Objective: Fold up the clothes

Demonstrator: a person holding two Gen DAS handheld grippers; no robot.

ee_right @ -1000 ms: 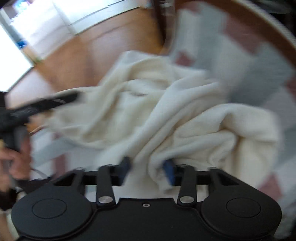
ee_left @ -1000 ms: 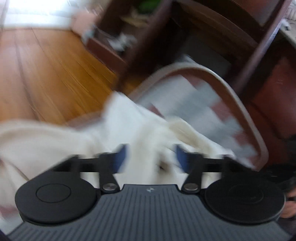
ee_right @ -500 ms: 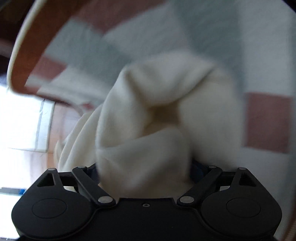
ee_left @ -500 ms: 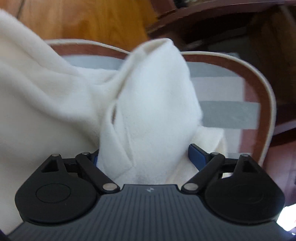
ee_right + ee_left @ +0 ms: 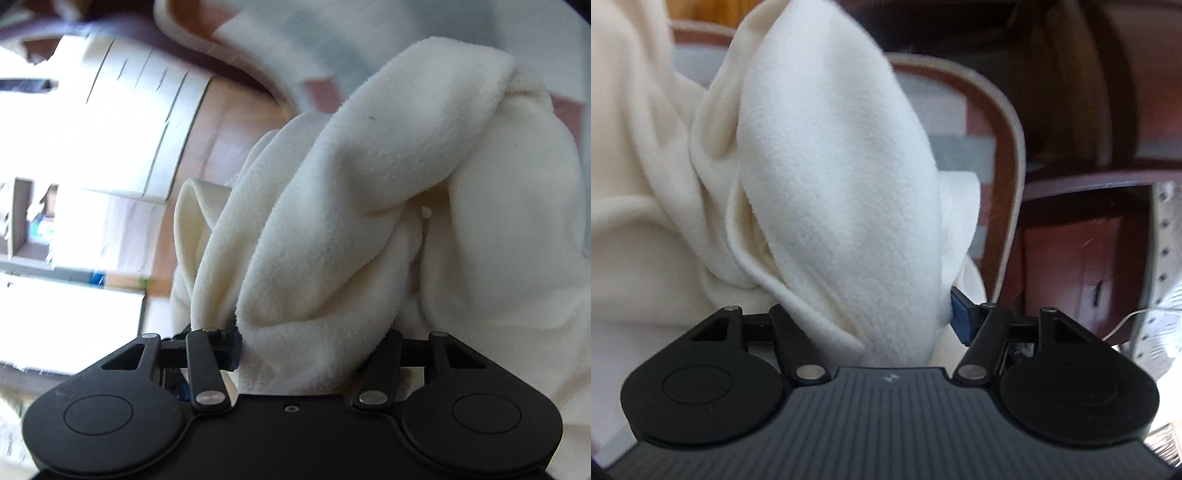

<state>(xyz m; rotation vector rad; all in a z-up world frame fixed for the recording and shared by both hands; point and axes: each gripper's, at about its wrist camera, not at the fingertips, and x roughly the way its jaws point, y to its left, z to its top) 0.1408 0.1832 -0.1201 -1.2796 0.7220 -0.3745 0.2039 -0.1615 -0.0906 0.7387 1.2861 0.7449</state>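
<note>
Fleece is bunching thickly between the fingers of both grippers. At the bottom centre of the left wrist view, my left gripper [image 5: 886,314] is clenching a fat roll of the cream garment [image 5: 827,155]; one blue pad [image 5: 960,314] is showing at the right of the cloth, while the other is buried under it. In the right wrist view, my right gripper [image 5: 306,350] is likewise grasping a gathered fold of the same garment [image 5: 369,206], with the cloth swelling up over the middle and right of the frame. I am judging that I am holding two separate points so the piece can be lifted and shaken open before any fold is laid; it is still crumpled, so the task is looking early.

Behind the cloth, a rug [image 5: 960,147] with grey, white and brick-red blocks and a pale curved border is lying under the garment. Farther off, a wooden floor [image 5: 229,110] is filling the upper left of the right wrist view, with bright window glare beyond. Dark wooden furniture [image 5: 1089,229] is standing at the right of the left wrist view.
</note>
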